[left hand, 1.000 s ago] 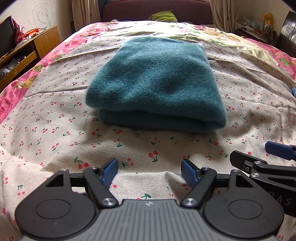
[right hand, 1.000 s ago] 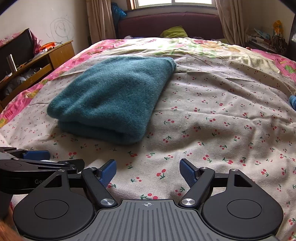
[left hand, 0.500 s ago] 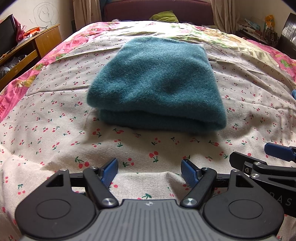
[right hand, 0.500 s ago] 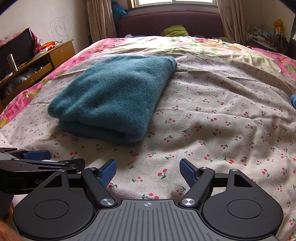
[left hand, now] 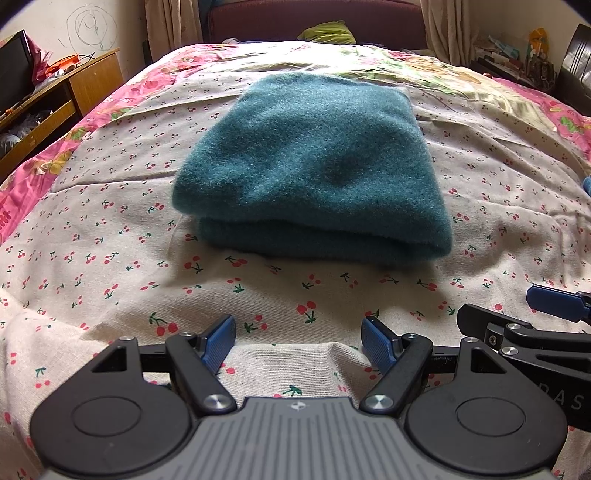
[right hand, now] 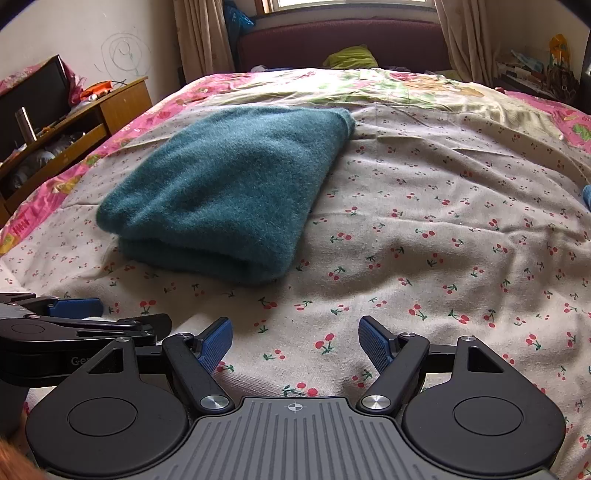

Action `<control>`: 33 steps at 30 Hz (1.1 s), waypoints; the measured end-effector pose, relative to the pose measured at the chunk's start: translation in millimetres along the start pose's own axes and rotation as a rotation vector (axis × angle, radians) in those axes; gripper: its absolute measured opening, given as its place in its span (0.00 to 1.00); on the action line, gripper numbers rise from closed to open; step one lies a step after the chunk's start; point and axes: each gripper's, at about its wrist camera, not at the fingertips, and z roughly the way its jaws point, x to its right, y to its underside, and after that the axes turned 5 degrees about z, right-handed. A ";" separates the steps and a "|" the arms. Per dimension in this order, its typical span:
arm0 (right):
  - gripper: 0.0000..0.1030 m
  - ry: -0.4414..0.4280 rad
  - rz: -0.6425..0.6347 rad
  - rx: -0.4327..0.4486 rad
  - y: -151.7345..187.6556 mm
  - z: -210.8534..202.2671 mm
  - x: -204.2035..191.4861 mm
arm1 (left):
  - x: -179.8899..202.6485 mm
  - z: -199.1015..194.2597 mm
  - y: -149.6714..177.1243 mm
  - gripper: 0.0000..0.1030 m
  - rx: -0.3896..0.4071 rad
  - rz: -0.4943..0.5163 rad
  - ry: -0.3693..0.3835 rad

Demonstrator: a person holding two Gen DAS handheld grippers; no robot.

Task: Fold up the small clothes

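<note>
Left wrist view showed the left tool [left hand: 298, 341] spread wide, gripping nothing, above the cherry-print sheet [left hand: 110, 236] just short of the folded teal garment [left hand: 314, 170]. Beside it, the right tool [right hand: 295, 341] also stood wide and empty. Beyond the garment lay a maroon headboard [right hand: 343, 44]; left of it, a wooden cabinet [right hand: 122, 103].

It was a bedroom in somebody's home. A wide bed [right hand: 461, 229] took up most of the room, spread with a cherry-print sheet [left hand: 110, 266] over a pink floral cover [left hand: 40, 166], with a dark red headboard [right hand: 343, 40] under a curtained window [right hand: 351, 3]. A wooden cabinet [right hand: 92, 118] cluttered with odds and ends stood along one wall, where someone had scribbled a spiral doodle [right hand: 123, 51]. A folded teal knit [left hand: 314, 166] lay on the bed.
</note>
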 end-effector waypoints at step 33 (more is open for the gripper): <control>0.75 -0.006 -0.012 -0.004 0.1 -2.3 1.4 | 6.3 1.8 0.5 0.83 -0.006 0.034 -0.024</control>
